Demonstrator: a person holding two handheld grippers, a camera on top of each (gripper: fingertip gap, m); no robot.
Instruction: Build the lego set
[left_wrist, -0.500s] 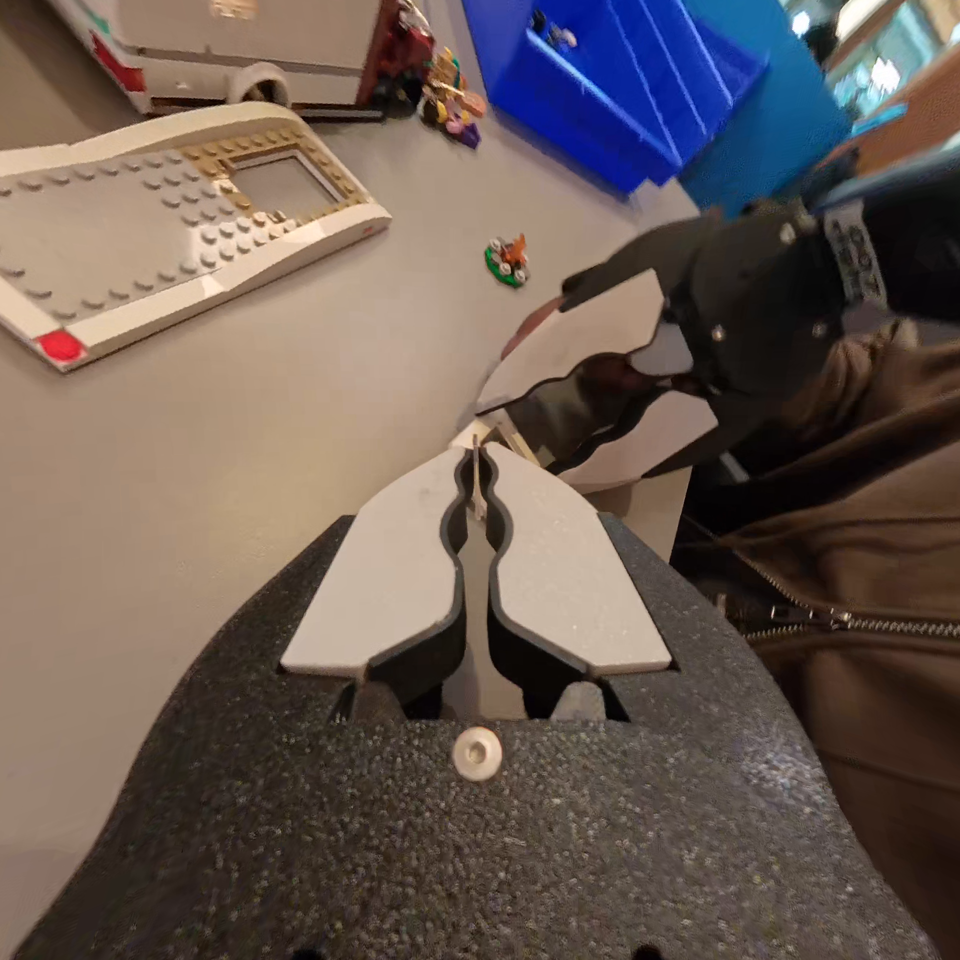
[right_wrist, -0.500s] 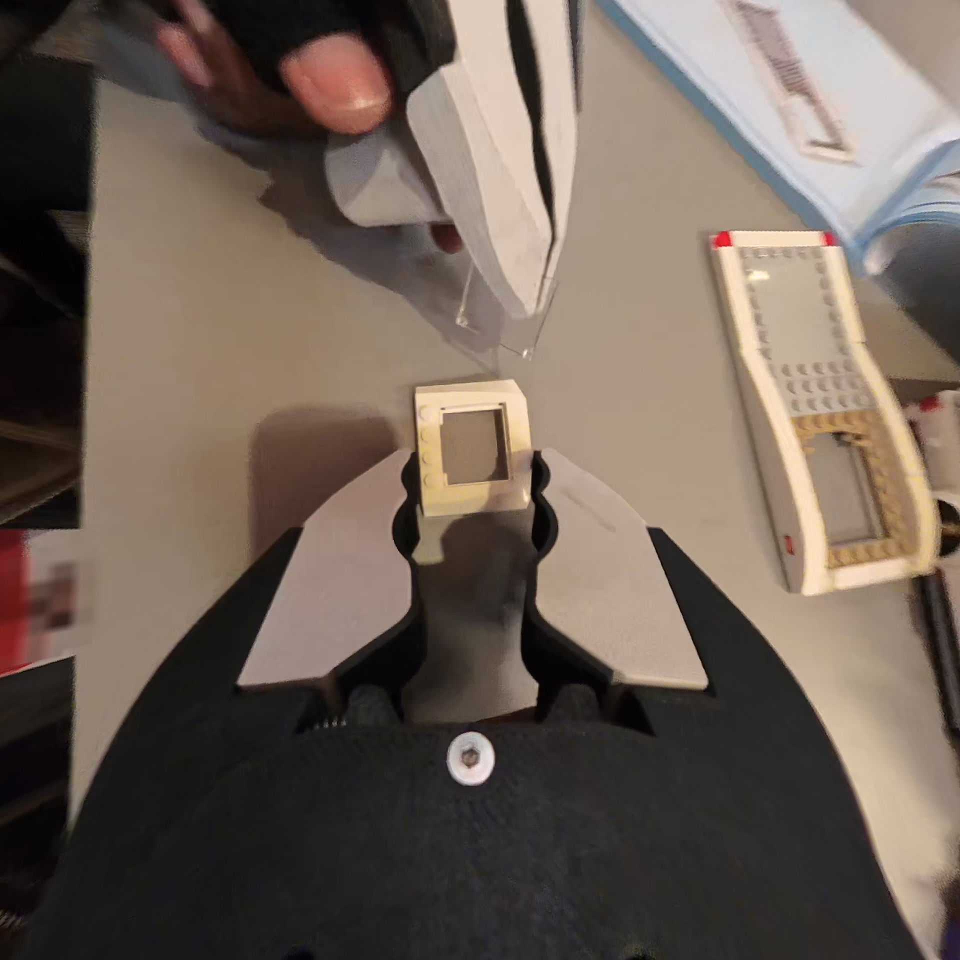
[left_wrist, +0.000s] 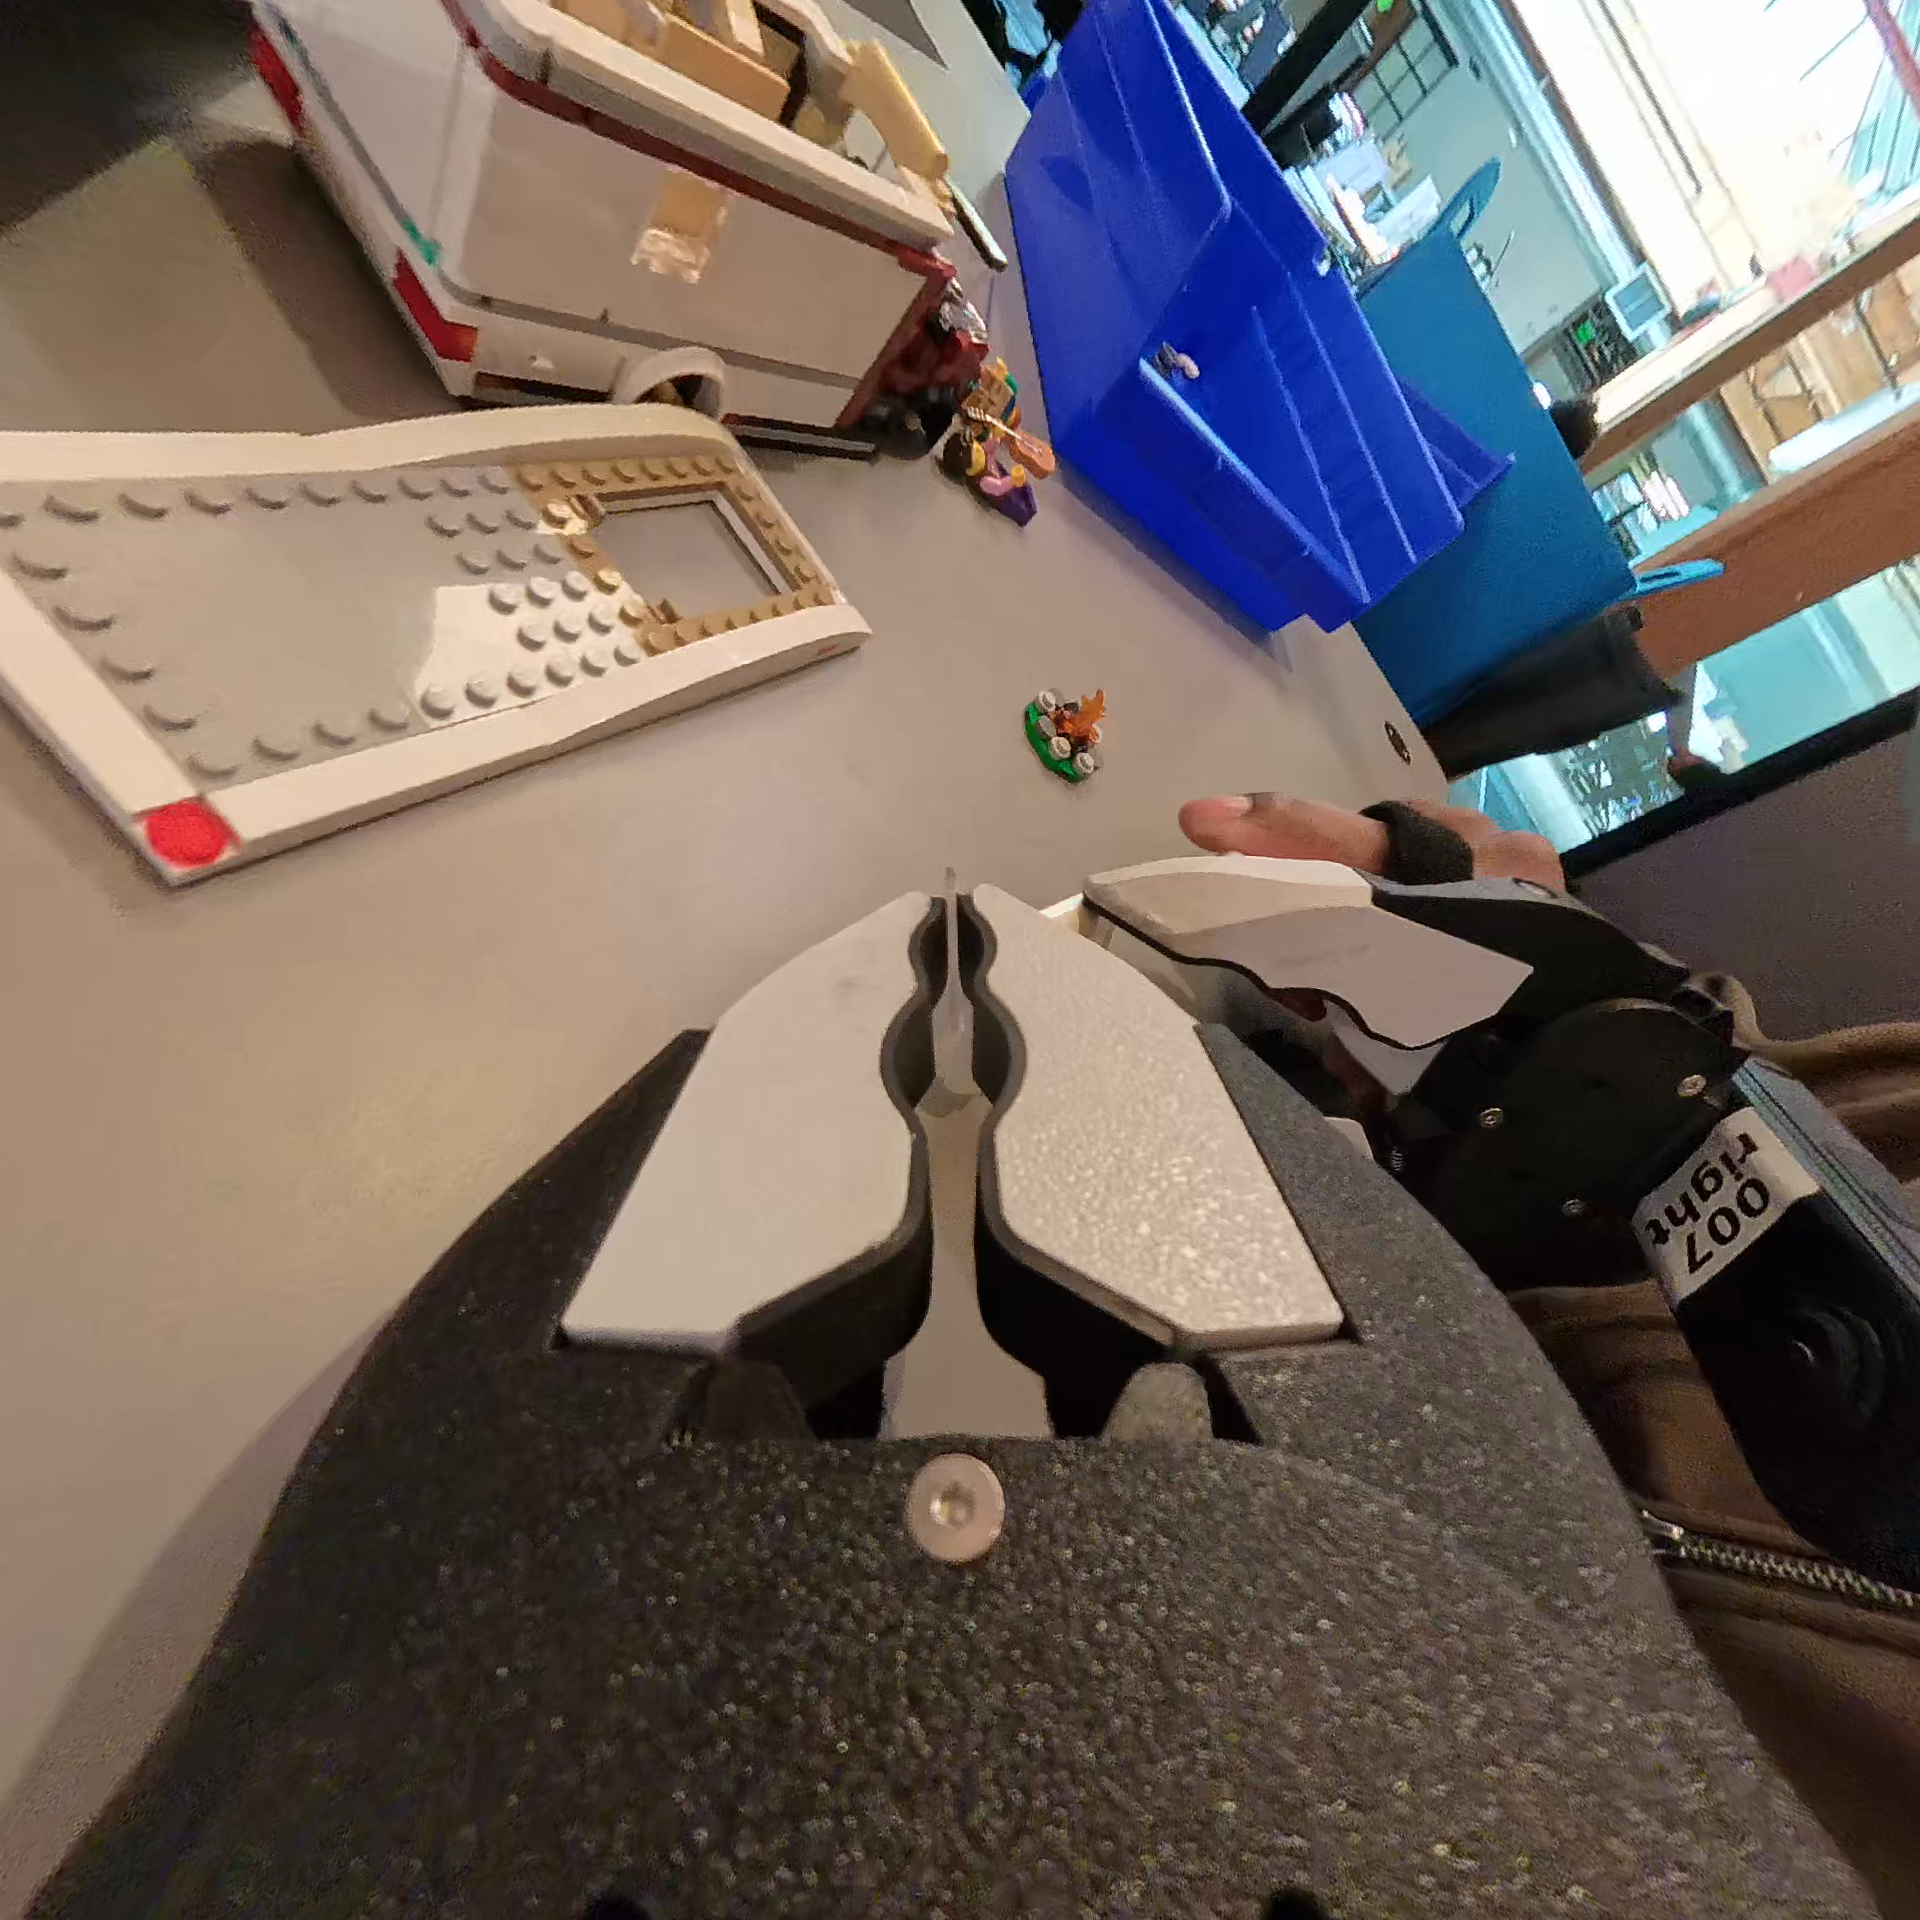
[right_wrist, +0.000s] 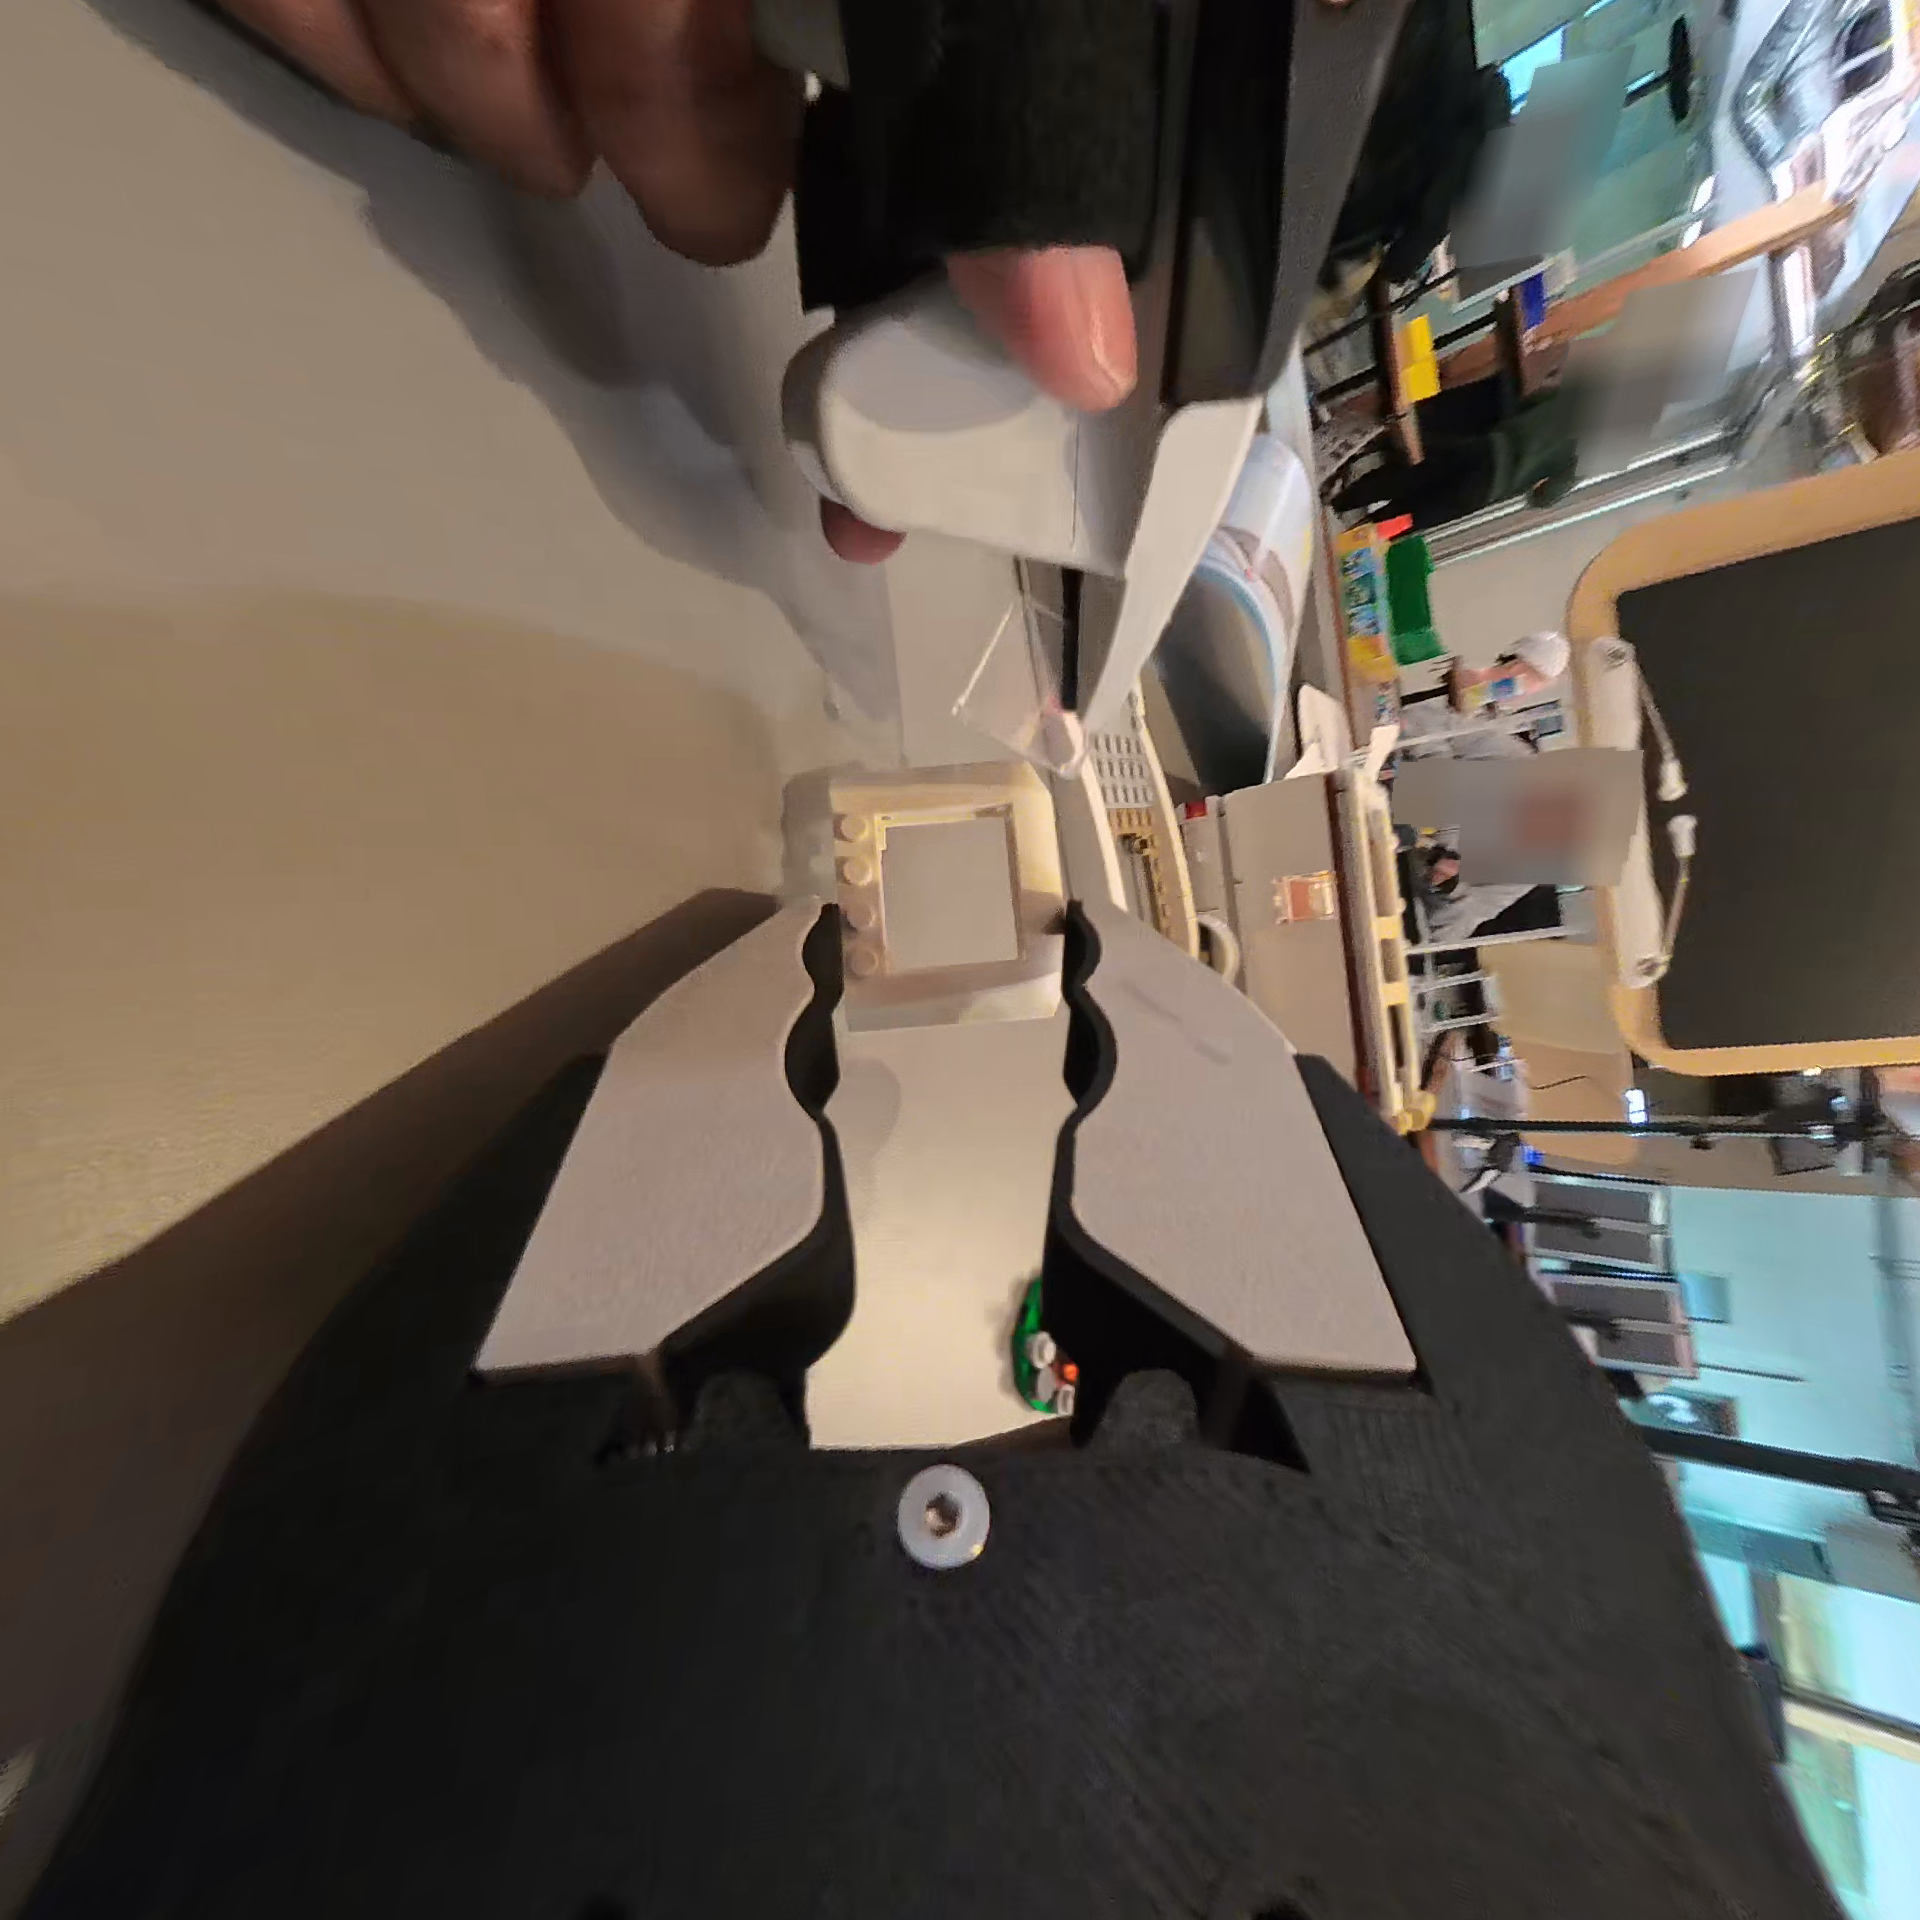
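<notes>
Cream window frame (right_wrist: 945, 904) sits clamped between our right gripper (right_wrist: 945, 925) pads, now tipped on edge above the grey table (left_wrist: 312, 1039); our left gripper (left_wrist: 951, 914) (jaws clenched) pinches a clear pane (right_wrist: 1023, 691) just beside it.

Toy-brick workspace, grey table (left_wrist: 312, 1091), blue bins (left_wrist: 1226, 343), camper model (left_wrist: 644, 208)

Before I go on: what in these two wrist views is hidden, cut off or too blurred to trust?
- Clear pane in the left gripper: left wrist view shows it edge-on only; right wrist view blurs its outline.
- Cream window frame in the right gripper: motion-blurred; its lower part sits behind the fingers.
- White brick camper: cut off by the left wrist view's top edge.
- Blue bin: contents too small to identify.
</notes>
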